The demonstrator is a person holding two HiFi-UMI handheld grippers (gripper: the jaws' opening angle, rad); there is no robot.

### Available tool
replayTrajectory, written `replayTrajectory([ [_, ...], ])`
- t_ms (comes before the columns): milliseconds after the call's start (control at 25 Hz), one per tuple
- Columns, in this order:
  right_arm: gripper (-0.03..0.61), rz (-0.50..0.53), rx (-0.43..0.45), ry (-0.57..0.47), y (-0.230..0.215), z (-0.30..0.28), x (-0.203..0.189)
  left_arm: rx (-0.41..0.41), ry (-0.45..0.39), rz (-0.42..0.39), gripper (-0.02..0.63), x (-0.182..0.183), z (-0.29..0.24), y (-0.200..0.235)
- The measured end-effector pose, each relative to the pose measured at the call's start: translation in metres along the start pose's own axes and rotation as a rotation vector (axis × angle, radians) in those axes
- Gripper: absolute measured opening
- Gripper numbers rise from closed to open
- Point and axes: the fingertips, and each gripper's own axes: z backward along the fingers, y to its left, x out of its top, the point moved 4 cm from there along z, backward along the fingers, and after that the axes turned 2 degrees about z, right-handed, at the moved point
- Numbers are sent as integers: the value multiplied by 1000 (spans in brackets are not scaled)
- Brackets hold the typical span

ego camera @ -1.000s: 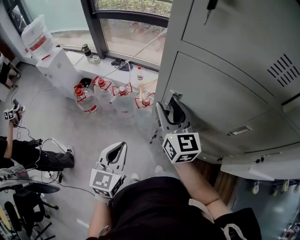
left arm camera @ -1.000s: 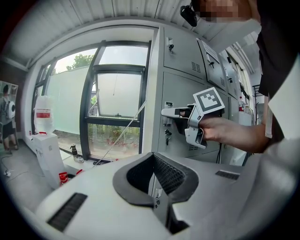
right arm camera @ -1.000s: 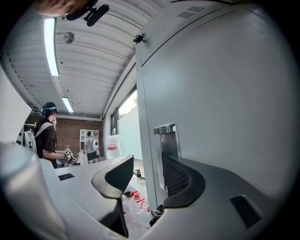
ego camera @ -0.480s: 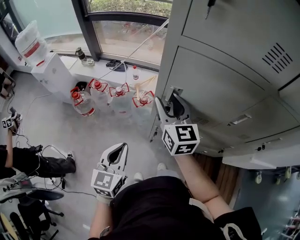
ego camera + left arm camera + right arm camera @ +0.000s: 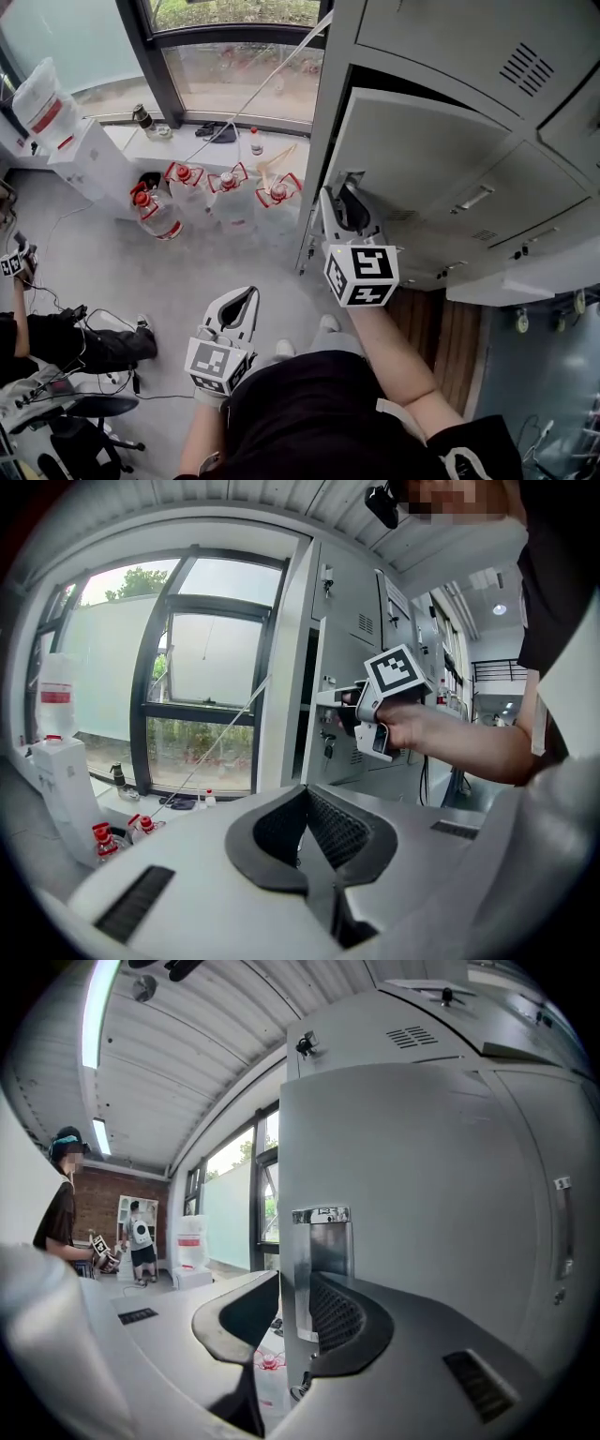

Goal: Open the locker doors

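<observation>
While the right tongs (image 5: 345,208) reach up to the grey locker bank (image 5: 441,33) on the right of the scene, their jaws are closing on the free left edge of a locker door (image 5: 422,159). The right gripper view shows that edge, with its chrome latch plate (image 5: 323,1260), standing between the jaws: the right pad lies against the door's face and the left jaw sits right at the edge. The door is in the row below the vented top door and stands slightly ajar, with a dark gap along its upper edge. The doors beside it on the right lie flush with the bank.

The left tongs (image 5: 246,298) hang low and near, well apart from the lockers, over the grey floor (image 5: 141,253). Their jaws are clenched tip to tip with nothing between them.

On the floor left of the lockers, below a large window (image 5: 244,56), stands a cluster of clear water jugs (image 5: 220,183) with red caps and handles. At the far left, a white cabinet (image 5: 98,159) carries an upturned water bottle (image 5: 42,94). At the near left, another person (image 5: 75,339) sits on the floor and holds a marker cube, beside loose cables.
</observation>
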Motion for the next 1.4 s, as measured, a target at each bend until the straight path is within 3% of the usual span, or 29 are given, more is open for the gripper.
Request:
replayTrajectory([
  [520, 130, 5, -14, -45, 17, 80, -8, -197, 6, -19, 17, -15, 1, -28],
  [800, 141, -21, -12, -65, 12, 125, -15, -317, 22, -76, 17, -18, -11, -66],
  [1200, 149, -56, -11, -100, -10, 191, -24, -406, 61, -111, 17, -22, -28, -132],
  [1400, 120, -79, -17, -102, -29, 229, -30, -446, 67, -126, 17, -21, -35, -174],
])
